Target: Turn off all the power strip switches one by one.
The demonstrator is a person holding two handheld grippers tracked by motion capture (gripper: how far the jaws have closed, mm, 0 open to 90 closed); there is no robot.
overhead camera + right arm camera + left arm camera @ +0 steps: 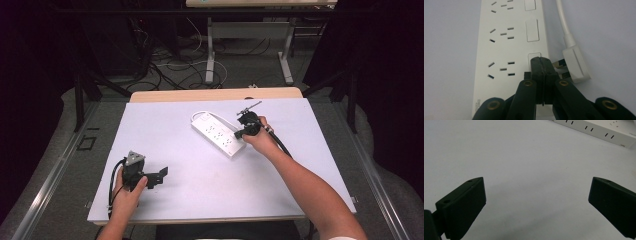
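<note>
A white power strip [217, 132] lies slanted in the middle of the white table [165, 130]. In the right gripper view its sockets [501, 68] and rocker switches [532, 31] run away from me. Its white plug [576, 65] rests on the table beside the near end, prongs toward the strip. My right gripper [541, 61] is shut with nothing between its jaws, its tips over the nearest switch; whether they touch it I cannot tell. My left gripper [161, 174] rests at the table's left front. Its jaws stand wide apart over bare table [536, 195].
The strip's white cable [200, 114] loops at its far end. In the left gripper view the power strip [599, 130] lies far ahead at the upper right. Beyond the table's wooden far edge [215, 94] are floor cables and the metal legs [210, 55] of another table.
</note>
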